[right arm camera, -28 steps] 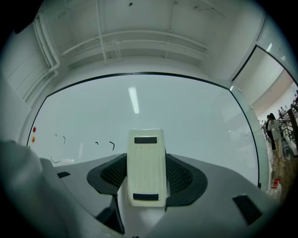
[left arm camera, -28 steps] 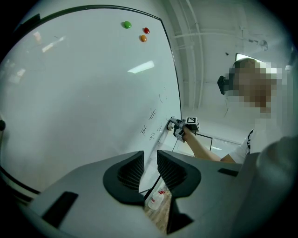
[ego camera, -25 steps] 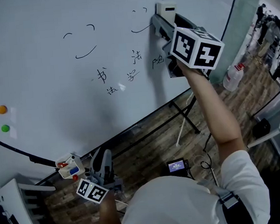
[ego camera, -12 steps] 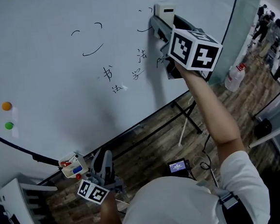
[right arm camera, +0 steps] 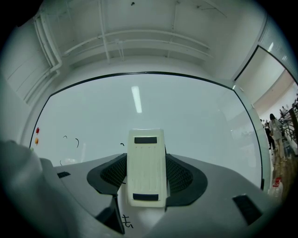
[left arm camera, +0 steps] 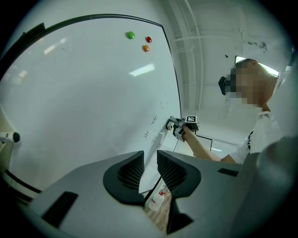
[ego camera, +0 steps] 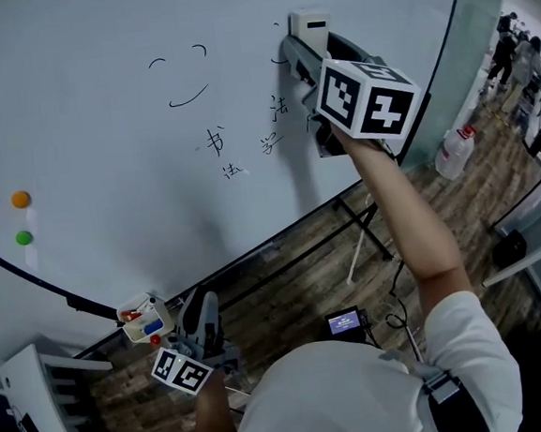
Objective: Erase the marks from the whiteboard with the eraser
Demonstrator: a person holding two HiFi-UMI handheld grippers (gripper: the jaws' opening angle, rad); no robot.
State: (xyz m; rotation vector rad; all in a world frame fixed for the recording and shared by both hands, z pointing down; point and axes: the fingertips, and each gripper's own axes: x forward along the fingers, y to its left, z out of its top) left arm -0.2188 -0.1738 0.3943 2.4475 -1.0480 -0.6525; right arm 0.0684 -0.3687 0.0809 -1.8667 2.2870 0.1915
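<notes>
Presently: eraser (right arm camera: pixel 146 167), white, clamped between the jaws of my right claw (ego camera: pixel 300 55), held against the whiteboard (ego camera: pixel 103 131) near its upper right. Black marks (ego camera: pixel 217 142) lie just left of it. My left claw (left arm camera: pixel 150 160) hangs low below the board, jaws slightly apart, holding nothing. Three coloured magnets (ego camera: pixel 20 198) sit far left.

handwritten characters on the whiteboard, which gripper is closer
Right. The right gripper, holding the eraser, sits just beside the characters; the left gripper hangs well below the board.
</notes>
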